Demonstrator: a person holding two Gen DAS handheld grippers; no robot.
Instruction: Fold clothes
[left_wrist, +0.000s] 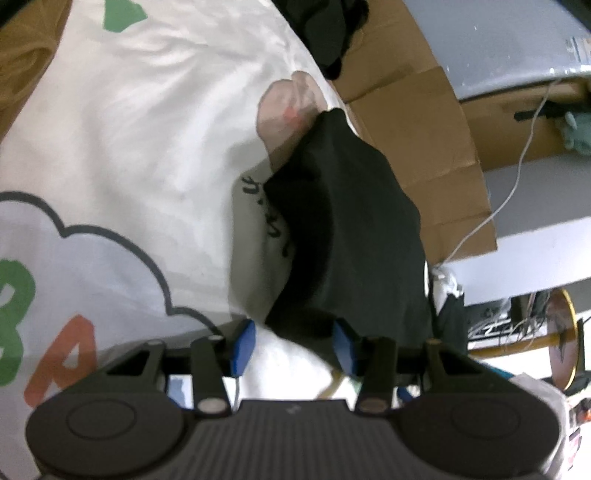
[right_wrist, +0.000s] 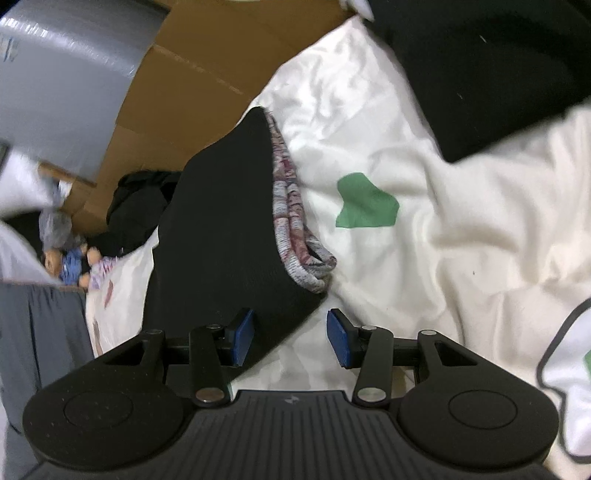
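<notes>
Left wrist: my left gripper (left_wrist: 295, 345) stands released, the black garment (left_wrist: 347, 236) running toward one o'clock over the white printed sheet (left_wrist: 140, 140).

Right wrist: my right gripper (right_wrist: 290, 338) gapes too, the garment's corner between its pads; closing deep could pinch the sheet.

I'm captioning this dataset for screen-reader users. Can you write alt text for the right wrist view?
The open right gripper points at a folded black garment with a patterned waistband, lying on a white printed sheet. Cardboard sits beyond.
</notes>
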